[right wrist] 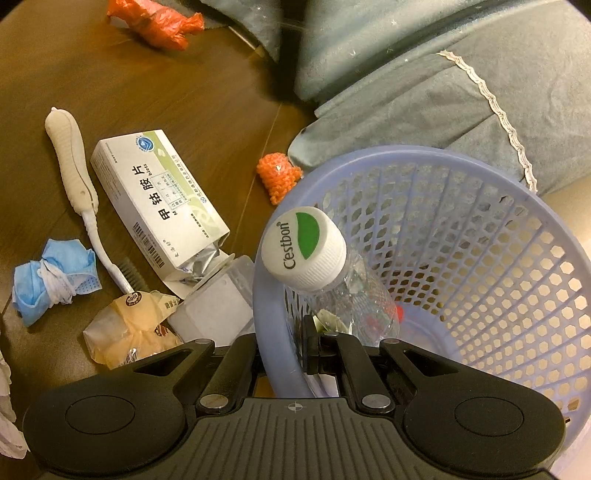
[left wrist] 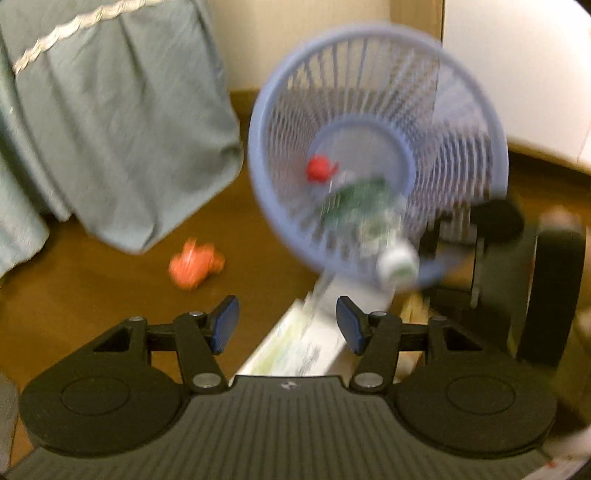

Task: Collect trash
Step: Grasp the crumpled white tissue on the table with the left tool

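Observation:
A lilac mesh basket (right wrist: 476, 184) stands tilted on the brown floor, and my right gripper (right wrist: 280, 350) is shut on its near rim, one finger inside and one outside. A clear water bottle (right wrist: 364, 299) with a white cap (right wrist: 304, 247) lies in the basket, its neck propped against the rim. In the blurred left wrist view the basket (left wrist: 258, 122) faces me with the green-labelled bottle (left wrist: 362, 210) and a red cap (left wrist: 319, 168) inside. My left gripper (left wrist: 288, 325) hangs open and holds nothing, just short of the basket's mouth.
On the floor left of the basket lie a white medicine box (right wrist: 159, 199), a toothbrush (right wrist: 72, 162), a blue face mask (right wrist: 51, 280), a yellow snack wrapper (right wrist: 129, 332), a clear plastic tub (right wrist: 218, 302), an orange knitted piece (right wrist: 279, 177) and an orange bag (right wrist: 155, 22). Teal bedding (right wrist: 406, 74) hangs behind.

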Demonstrator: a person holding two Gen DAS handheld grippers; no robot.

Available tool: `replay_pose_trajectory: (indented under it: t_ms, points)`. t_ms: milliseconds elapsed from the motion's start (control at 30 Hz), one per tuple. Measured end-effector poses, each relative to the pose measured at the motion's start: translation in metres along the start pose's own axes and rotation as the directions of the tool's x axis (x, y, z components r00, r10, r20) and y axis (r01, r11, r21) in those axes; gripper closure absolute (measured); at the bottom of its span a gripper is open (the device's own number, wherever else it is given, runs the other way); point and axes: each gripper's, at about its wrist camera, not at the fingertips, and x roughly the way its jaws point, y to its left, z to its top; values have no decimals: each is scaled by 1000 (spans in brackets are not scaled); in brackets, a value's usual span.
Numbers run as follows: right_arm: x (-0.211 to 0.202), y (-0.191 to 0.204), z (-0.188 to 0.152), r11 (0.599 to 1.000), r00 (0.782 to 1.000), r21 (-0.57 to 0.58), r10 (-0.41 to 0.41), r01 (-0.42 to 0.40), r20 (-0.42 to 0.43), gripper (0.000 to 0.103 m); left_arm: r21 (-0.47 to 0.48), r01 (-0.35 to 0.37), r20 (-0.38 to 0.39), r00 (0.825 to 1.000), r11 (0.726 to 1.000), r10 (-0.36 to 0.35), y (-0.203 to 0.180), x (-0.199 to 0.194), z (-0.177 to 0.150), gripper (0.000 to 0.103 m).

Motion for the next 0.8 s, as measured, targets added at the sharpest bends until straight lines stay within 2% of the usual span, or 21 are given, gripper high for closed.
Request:
replay_pose_trajectory:
  t_ms: [100, 233, 367, 500, 800]
  points:
    - [0, 1, -1, 1000, 1000, -10, 3, -3, 1, 102, 23, -14, -39, 999, 1000, 15, 3, -6, -28, 49]
    - [1, 1, -1, 1000, 1000, -18, 6, -6, 3, 102, 45, 8, -69, 998, 999, -5, -2, -11, -55, 49]
    - [0, 1, -2, 1000, 1000, -26, 13, -13, 7, 101, 119, 78, -72, 995, 990, -69, -22, -14, -72, 49]
    - [1, 1, -4, 999, 999, -42, 29, -29, 18, 101, 212, 150, -62, 988, 966, -140, -46, -13, -77, 49]
    - [-2, -3, -11, 997, 996, -59, 61, -57, 58, 101, 333, 277, -86, 961, 901, -263, -82, -2, -87, 50]
